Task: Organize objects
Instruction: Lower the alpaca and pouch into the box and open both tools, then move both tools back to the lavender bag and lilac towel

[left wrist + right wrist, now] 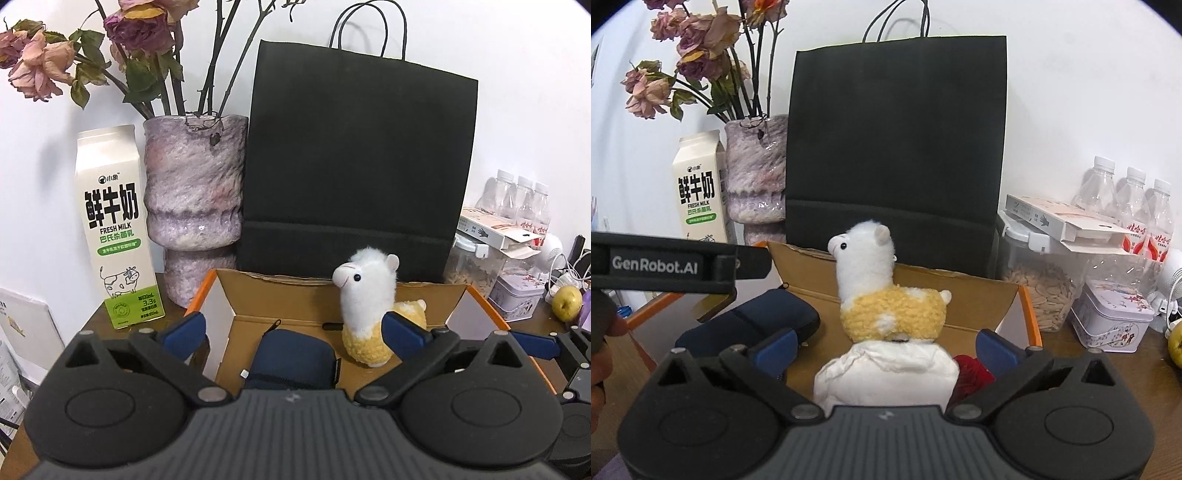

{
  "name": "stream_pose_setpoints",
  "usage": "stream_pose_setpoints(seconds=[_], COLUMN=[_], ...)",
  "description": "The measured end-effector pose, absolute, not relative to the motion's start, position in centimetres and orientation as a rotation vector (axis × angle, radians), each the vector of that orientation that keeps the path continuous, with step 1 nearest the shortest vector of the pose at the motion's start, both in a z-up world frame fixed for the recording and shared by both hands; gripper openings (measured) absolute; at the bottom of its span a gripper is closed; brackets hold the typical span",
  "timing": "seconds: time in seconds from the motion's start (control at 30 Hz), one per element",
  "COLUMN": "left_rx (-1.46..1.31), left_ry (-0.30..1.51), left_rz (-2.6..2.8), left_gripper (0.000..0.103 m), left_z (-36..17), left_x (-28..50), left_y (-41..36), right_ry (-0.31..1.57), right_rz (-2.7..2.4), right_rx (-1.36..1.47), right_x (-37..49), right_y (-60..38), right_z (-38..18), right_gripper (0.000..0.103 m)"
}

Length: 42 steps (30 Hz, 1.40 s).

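An open cardboard box with orange edges holds a white and yellow alpaca plush, upright at the right, and a dark blue zip case at the left. In the right wrist view the box also holds the alpaca, the blue case, a white cloth bundle and something red. My left gripper is open over the box, empty. My right gripper is open over the white bundle, empty. The left gripper's body shows at the left.
Behind the box stand a black paper bag, a purple vase with dried roses and a milk carton. To the right are a seed jar, a tin, water bottles and a pear.
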State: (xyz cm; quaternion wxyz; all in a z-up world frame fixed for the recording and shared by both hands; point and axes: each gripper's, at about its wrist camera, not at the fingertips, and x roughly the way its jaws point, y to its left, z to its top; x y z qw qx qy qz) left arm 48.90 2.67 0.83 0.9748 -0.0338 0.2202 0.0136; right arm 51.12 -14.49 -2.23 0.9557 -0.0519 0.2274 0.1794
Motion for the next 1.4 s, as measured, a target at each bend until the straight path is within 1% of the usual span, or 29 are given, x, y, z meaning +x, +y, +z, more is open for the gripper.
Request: stream_pose_setpoints(seconds=[0.37, 0.67, 1.17, 1.4], left_rx=[-0.067, -0.081, -0.081, -0.085], left_ry=[0.429, 0.402, 0.404, 0.438], left_rz=[0.028, 0.05, 0.075, 0.098], left_gripper=[0.103, 0.103, 0.103, 0.103], left_z=[1.3, 1.3, -0.1, -0.9], left_x=[47.6, 44.7, 38.4, 36.2], left_y=[2.6, 2.7, 3.8, 4.8], right_ry=[0.456, 0.454, 0.446, 0.462], right_rz=[0.368, 0.386, 0.375, 0.372], right_rx=[-0.104, -0.136, -0.137, -0.146], right_x=[50.3, 48.8, 44.0, 41.0], right_y=[-14.5, -14.3, -15.9, -16.4], right_z=[-1.9, -2.2, -2.7, -3.4], right_gripper=[0.103, 0.103, 0.103, 0.103])
